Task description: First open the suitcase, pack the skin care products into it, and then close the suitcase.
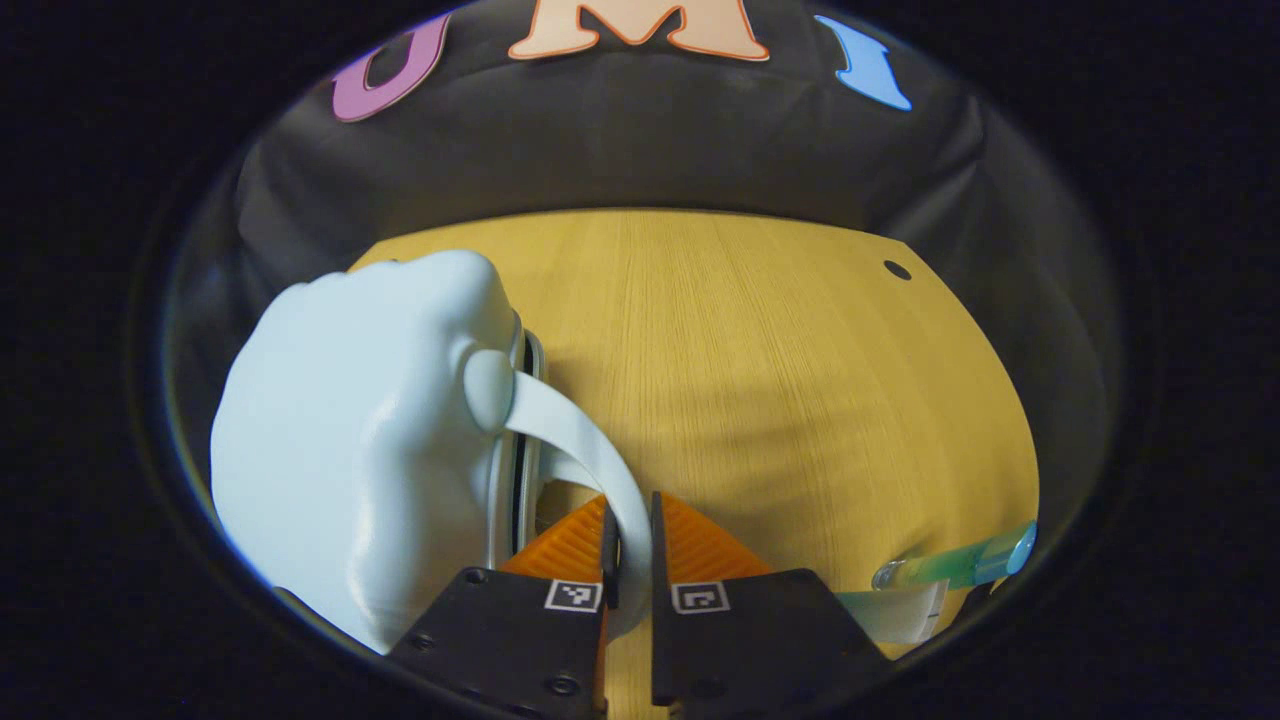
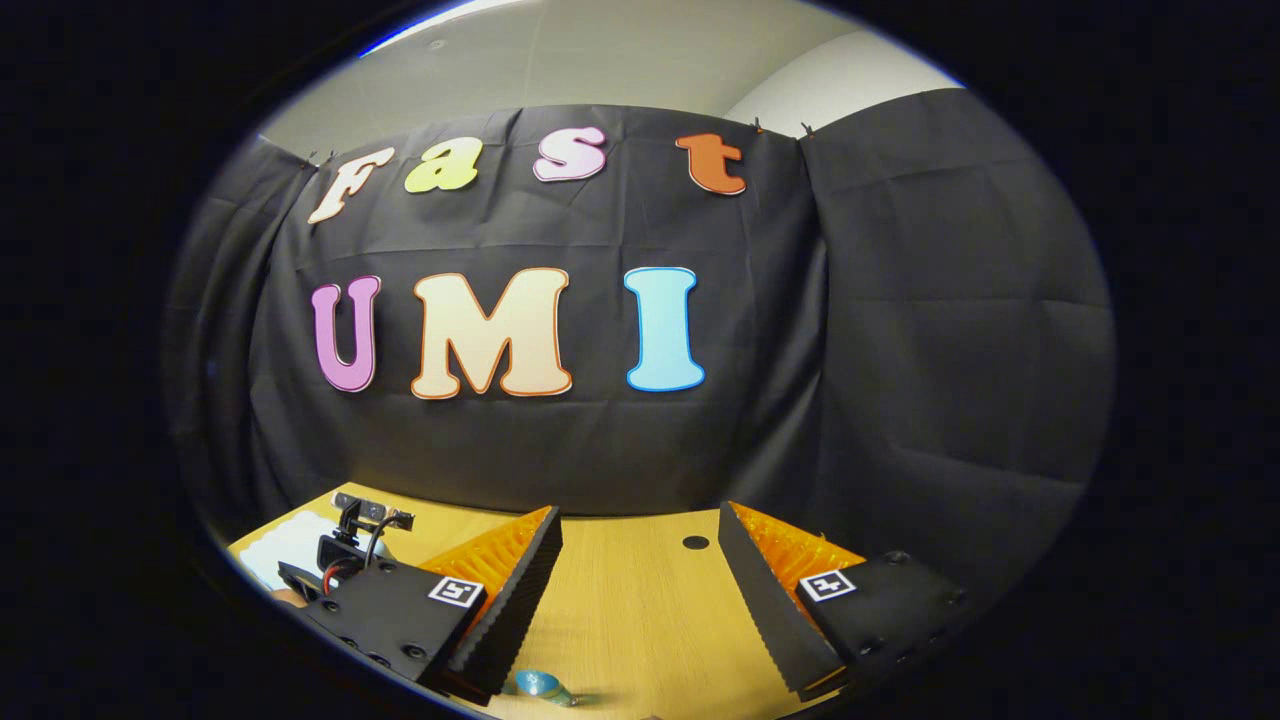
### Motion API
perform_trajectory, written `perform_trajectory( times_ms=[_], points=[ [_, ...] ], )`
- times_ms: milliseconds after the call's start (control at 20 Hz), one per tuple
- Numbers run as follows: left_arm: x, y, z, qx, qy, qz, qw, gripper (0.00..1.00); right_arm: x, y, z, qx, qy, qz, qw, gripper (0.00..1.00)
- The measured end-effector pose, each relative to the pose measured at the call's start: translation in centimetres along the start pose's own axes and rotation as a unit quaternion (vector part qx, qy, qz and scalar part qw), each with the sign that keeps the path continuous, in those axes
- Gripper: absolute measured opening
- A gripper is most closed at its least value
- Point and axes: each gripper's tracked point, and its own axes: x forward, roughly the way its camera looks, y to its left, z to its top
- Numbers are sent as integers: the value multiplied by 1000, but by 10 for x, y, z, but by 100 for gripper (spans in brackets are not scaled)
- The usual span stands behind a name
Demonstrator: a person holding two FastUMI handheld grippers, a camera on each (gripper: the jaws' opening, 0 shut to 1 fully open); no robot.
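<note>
A small pale blue suitcase (image 1: 350,450) stands on the wooden table (image 1: 760,350) at the left of the left gripper view, its seam slightly parted. Its curved handle (image 1: 575,435) runs down between the fingers of my left gripper (image 1: 630,545), which is shut on it. A green tube (image 1: 960,565) and a white tube (image 1: 895,612) lie on the table at the lower right. In the right gripper view my right gripper (image 2: 640,540) hangs open above the table with nothing in it. A blue-capped product (image 2: 540,685) lies below it. The left gripper (image 2: 350,560) and a bit of the suitcase (image 2: 285,545) show at lower left.
The black cloth wall (image 2: 900,350) closes off the back of the table. A small round hole (image 1: 897,270) sits in the tabletop near the far right corner; it also shows as a hole (image 2: 695,542) between the right gripper's fingers.
</note>
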Motion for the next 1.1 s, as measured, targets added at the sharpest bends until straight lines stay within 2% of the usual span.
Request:
perform_trajectory(
  times_ms=[100,350,450,550,750,1100],
  points=[
    [-3,-2,2,5,0,-11,1000,9,0,3,0,1,-2,4,1000,98],
    [-20,-6,17,41,-24,15,999,1,-1,12,4,0,-12,17,1000,98],
    [-33,-8,28,44,-38,5,998,0,-1,18,6,1,-16,23,1000,98],
    [-52,-4,43,29,-60,-2,998,0,1,26,6,6,-16,32,999,98],
    [-101,2,74,33,-101,0,994,0,3,55,15,18,-27,61,998,99],
    [-188,52,113,7,-178,8,984,0,2,106,17,23,-36,106,993,98]
  ],
)
